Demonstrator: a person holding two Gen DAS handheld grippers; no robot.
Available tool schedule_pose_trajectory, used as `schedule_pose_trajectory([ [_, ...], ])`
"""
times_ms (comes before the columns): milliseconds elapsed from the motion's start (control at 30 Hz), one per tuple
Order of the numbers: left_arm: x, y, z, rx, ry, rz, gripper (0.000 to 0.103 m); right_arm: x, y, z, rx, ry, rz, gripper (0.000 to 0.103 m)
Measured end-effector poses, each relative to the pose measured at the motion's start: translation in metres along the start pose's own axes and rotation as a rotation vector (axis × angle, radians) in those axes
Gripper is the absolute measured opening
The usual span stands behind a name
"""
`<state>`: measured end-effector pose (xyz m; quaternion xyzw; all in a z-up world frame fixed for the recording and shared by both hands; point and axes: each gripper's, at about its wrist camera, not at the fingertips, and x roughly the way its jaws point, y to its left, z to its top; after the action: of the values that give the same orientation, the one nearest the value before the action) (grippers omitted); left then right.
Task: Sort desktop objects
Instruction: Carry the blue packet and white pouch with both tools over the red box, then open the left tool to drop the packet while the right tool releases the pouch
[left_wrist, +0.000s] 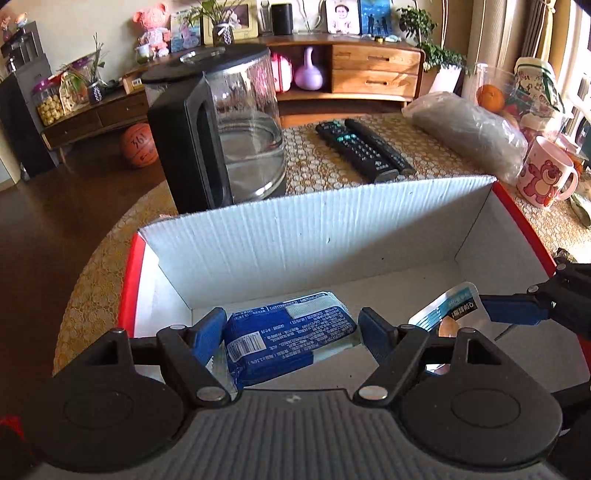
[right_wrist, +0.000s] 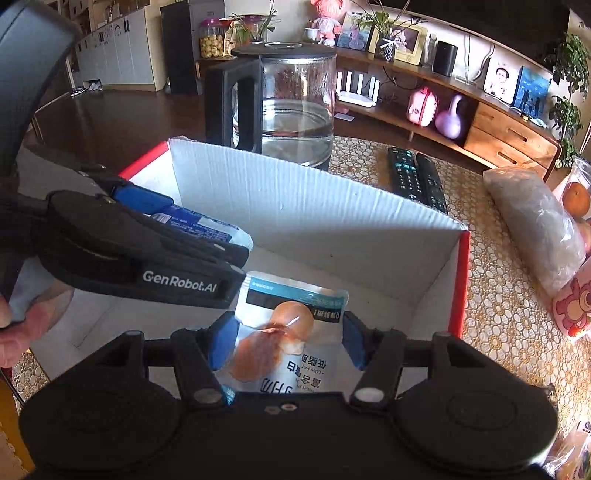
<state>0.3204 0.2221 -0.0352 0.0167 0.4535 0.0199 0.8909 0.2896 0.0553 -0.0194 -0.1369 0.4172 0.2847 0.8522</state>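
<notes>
A white cardboard box (left_wrist: 295, 236) with red outer sides stands on the table; it also shows in the right wrist view (right_wrist: 332, 218). My left gripper (left_wrist: 291, 332) is inside the box, its blue pads around a blue snack packet (left_wrist: 288, 332), which also shows in the right wrist view (right_wrist: 207, 225). My right gripper (right_wrist: 286, 338) is also inside the box, its pads on either side of a white snack pouch (right_wrist: 288, 332) with a brown food picture. The pouch also shows in the left wrist view (left_wrist: 447, 310). Whether either packet rests on the box floor is unclear.
A glass kettle (left_wrist: 229, 136) with a black handle stands behind the box. Two black remotes (left_wrist: 364, 147) lie on the lace tablecloth. A grey plastic bag (left_wrist: 469, 133) and a pink bear mug (left_wrist: 546, 173) are at the right.
</notes>
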Motion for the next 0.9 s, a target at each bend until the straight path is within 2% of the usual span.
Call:
schedule_pose_trajectory([
  [67,0.011,0.001,0.002,-0.010,0.052,-0.004,0.078,0.008,-0.002,0.003,0.017,0.064,0.028,0.060],
  [167,0.023,0.004,0.003,-0.036,0.143,-0.022,0.078,0.020,-0.005,0.004,0.043,0.157,0.028,0.060],
  [467,0.043,0.010,-0.003,-0.080,0.280,-0.061,0.079,0.030,-0.004,0.006,0.053,0.211,0.022,0.062],
  [567,0.045,0.016,-0.004,-0.119,0.295,-0.082,0.079,0.030,-0.003,0.007,0.044,0.212,0.023,0.063],
  [733,0.042,0.017,-0.005,-0.122,0.289,-0.082,0.079,0.027,-0.003,0.008,0.033,0.203,0.027,0.064],
  [900,0.026,0.018,-0.002,-0.144,0.239,-0.088,0.079,0.015,0.002,0.008,-0.001,0.173,0.013,0.066],
])
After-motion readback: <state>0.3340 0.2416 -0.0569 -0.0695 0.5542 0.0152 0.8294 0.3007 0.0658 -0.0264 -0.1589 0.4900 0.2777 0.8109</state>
